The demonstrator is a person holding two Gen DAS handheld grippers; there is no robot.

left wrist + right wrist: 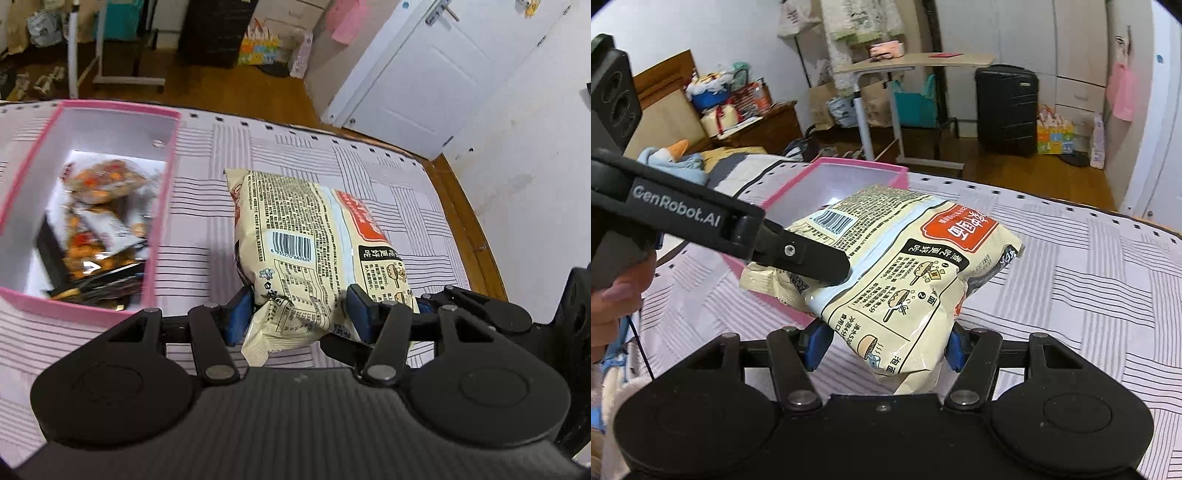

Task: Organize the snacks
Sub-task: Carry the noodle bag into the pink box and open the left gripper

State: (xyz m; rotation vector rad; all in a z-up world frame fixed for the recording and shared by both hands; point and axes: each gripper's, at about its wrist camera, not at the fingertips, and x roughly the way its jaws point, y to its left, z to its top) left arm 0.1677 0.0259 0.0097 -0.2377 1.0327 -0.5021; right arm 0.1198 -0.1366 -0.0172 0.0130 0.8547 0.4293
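In the left wrist view, a pink cardboard box with a white inside (162, 206) sits at the left of the frame on a lilac bedspread with dark stripe patterns (207, 192); small crinkly snack packets in orange and black (99, 229) lie in its bottom. To the right of it, at centre frame, a cream plastic noodle packet with a barcode and red label (314, 236) is lifted clear of the bedspread, its near end pinched between the blue pads of the left gripper (299, 310). In the right wrist view, the left gripper reaches in from the left edge and the box stands behind the packet at upper centre. The right gripper (886, 347) clamps the packet's lower end at bottom centre
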